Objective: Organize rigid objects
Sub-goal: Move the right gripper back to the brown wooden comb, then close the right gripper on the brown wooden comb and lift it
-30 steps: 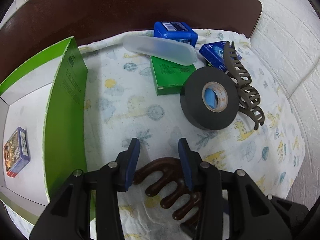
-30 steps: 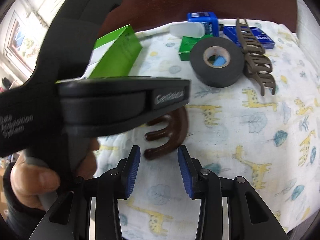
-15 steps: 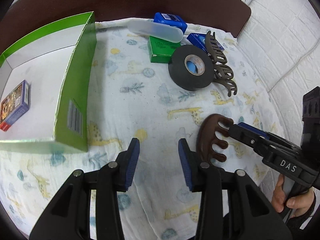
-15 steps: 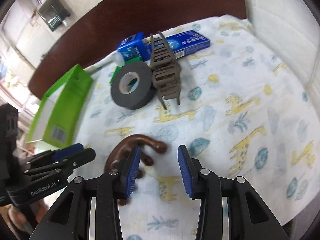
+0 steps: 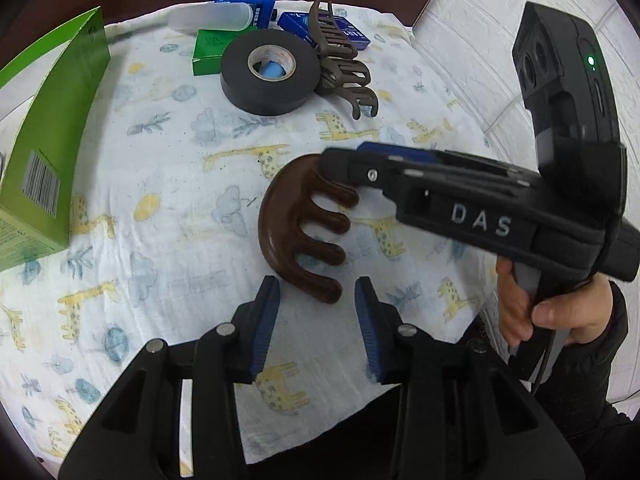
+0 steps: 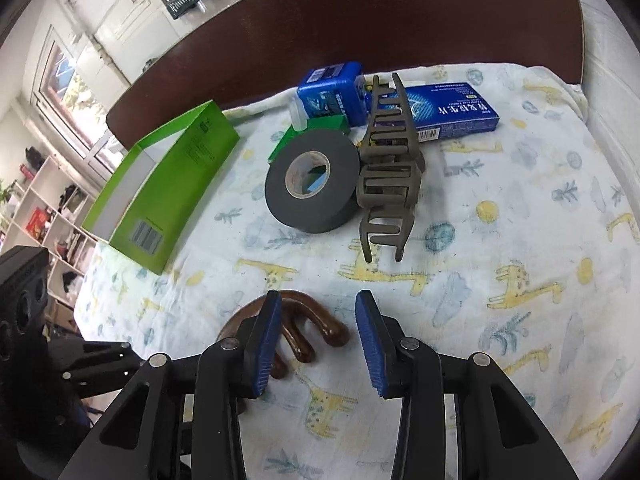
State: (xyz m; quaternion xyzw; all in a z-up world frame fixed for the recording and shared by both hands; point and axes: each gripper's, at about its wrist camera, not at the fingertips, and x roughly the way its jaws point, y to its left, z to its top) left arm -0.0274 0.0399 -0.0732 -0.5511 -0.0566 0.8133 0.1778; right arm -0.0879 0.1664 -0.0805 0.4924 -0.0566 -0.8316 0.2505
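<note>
A brown wooden comb [image 5: 296, 232] with thick rounded teeth lies flat on the giraffe-print cloth [image 5: 168, 184]. My left gripper [image 5: 316, 316] hovers just short of it. Its jaws are closing, with the lowest tooth's tip at their mouth and the pads not touching it. My right gripper [image 6: 318, 336] is open, reaching in from the right in a person's hand [image 5: 556, 312]. Its left finger overlaps the comb [image 6: 304, 328], and some teeth show between its fingers. In the left wrist view its fingertips [image 5: 340, 160] sit over the comb's top tooth.
A black tape roll [image 6: 312, 184] and a grey-brown hair claw [image 6: 388, 172] lie further back. Behind them are a blue box [image 6: 332, 92], a flat blue carton [image 6: 448, 112], a small green box [image 5: 210, 50] and a translucent case [image 5: 212, 20]. An open green box [image 6: 172, 192] stands left.
The left gripper has drawn back off the comb and swung right, away from the green box. The right gripper has come in from the right onto the comb's top end.
</note>
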